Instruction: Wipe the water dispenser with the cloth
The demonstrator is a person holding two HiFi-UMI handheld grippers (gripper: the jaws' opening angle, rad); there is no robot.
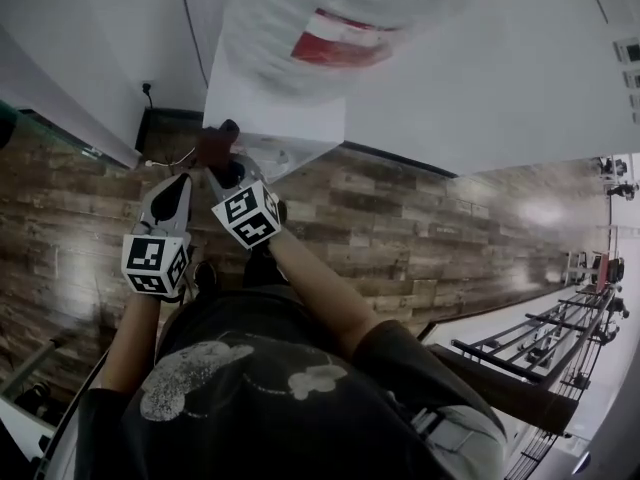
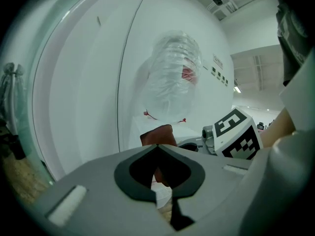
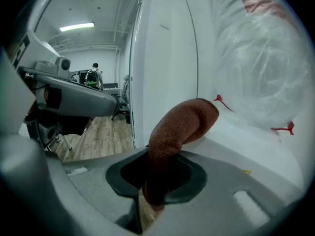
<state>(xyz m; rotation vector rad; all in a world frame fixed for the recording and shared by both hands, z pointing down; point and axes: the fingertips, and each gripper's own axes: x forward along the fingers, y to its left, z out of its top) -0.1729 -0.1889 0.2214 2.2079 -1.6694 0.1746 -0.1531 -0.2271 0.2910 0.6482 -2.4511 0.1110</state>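
The right gripper (image 3: pixel 156 181) squeezes the cloth (image 3: pixel 179 127) tight. The cloth sticks up from the jaws, then bends over. Its end touches the white water dispenser (image 3: pixel 246 141) near its edge, just beside the big bottle (image 3: pixel 256 58). The left gripper (image 2: pixel 157 149) is closed on nothing, close by. The wood floor (image 1: pixel 420 238) has lots of room on the right.

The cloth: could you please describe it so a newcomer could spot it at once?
Find the white water dispenser topped by a clear bottle. At the bottle's foot, the right gripper holds a folded cloth; it is the only rust-brown thing among white surfaces.
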